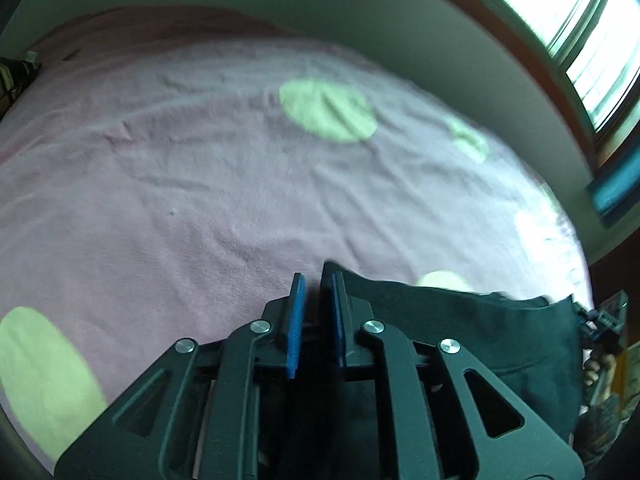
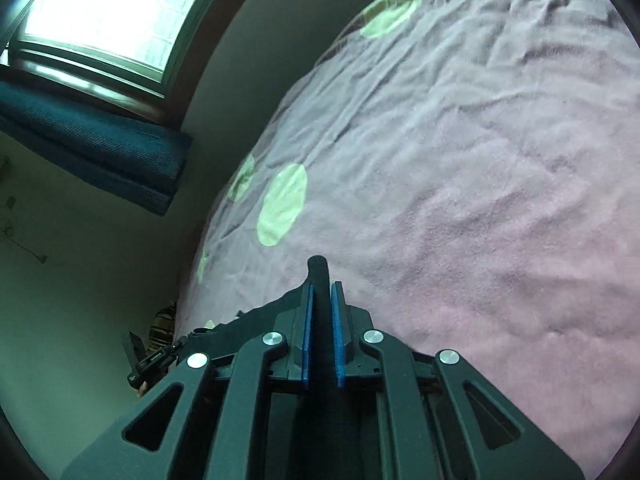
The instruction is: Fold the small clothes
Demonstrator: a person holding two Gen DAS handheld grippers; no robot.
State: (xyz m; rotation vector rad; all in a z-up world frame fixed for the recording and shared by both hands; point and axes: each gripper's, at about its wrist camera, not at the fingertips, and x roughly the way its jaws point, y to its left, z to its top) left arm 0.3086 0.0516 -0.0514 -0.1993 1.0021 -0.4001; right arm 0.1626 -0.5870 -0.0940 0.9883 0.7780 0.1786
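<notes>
A: Can you read any words?

B: No, none show. Your bed has a pink blanket (image 2: 480, 200) with green dots, by a bright window (image 2: 108, 8).

A: And your claws?

B: Your right claw (image 2: 321, 300) is clamped on the dark cloth (image 1: 480, 340). Your left claw (image 1: 316, 292) is slightly apart, the cloth's corner touching one pad.

Dim, blurred fisheye views; blown-out window (image 2: 108, 4) glare.

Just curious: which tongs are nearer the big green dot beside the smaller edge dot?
Right, probably. The big green dot sits just ahead of the right tongs, slightly to their left; from the left tongs it lies much farther ahead across the pink blanket.
</notes>
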